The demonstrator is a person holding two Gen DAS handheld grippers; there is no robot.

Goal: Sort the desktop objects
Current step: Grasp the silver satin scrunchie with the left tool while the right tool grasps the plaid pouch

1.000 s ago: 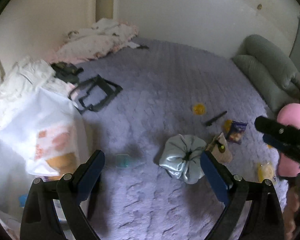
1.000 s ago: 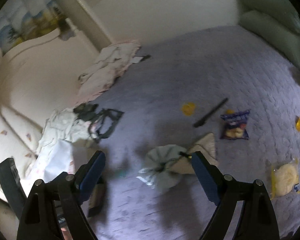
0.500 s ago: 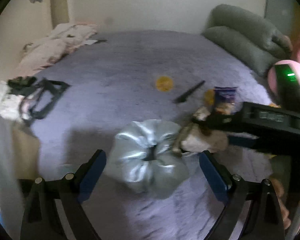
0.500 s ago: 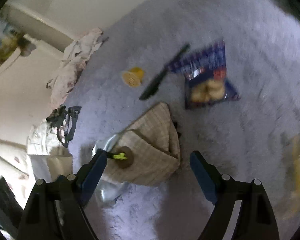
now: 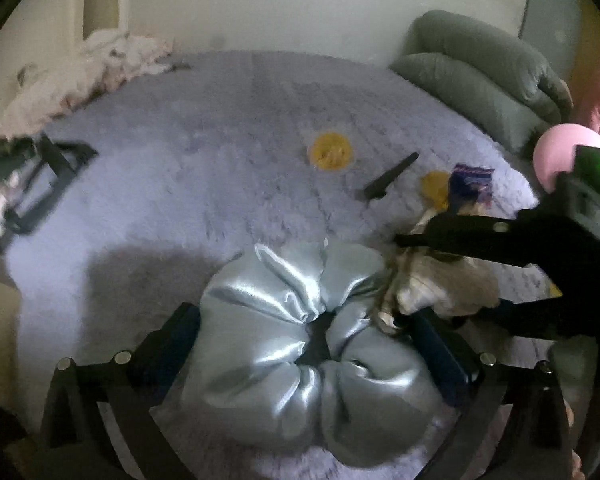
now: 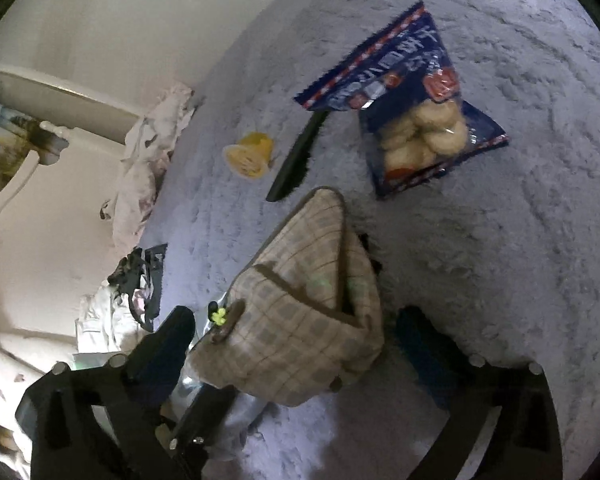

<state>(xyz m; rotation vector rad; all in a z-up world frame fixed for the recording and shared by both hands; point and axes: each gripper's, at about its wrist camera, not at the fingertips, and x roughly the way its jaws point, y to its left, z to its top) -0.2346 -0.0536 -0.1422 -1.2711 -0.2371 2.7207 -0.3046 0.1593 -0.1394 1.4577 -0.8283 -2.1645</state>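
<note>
Now I'm on the pickup step — left gripper [image 5: 314,344] straddles the satin scrunchie [image 5: 308,352] on the purple bedspread [image 5: 188,184], jaws wide, unclosed. Right gripper [image 6: 296,336] brackets the plaid pouch [image 6: 300,304] beside it, jaws spread too, holding nothing. Next, I reckon — close both, then lift

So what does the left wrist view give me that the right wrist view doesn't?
Only the left wrist view shows the whole silver satin scrunchie between the left gripper jaws, the grey-green cushions, and the right gripper reaching in from the side. Only the right wrist view shows the plaid pouch opening and the biscuits inside the blue snack bag. Both show the yellow cup, the black comb and the purple blanket.
</note>
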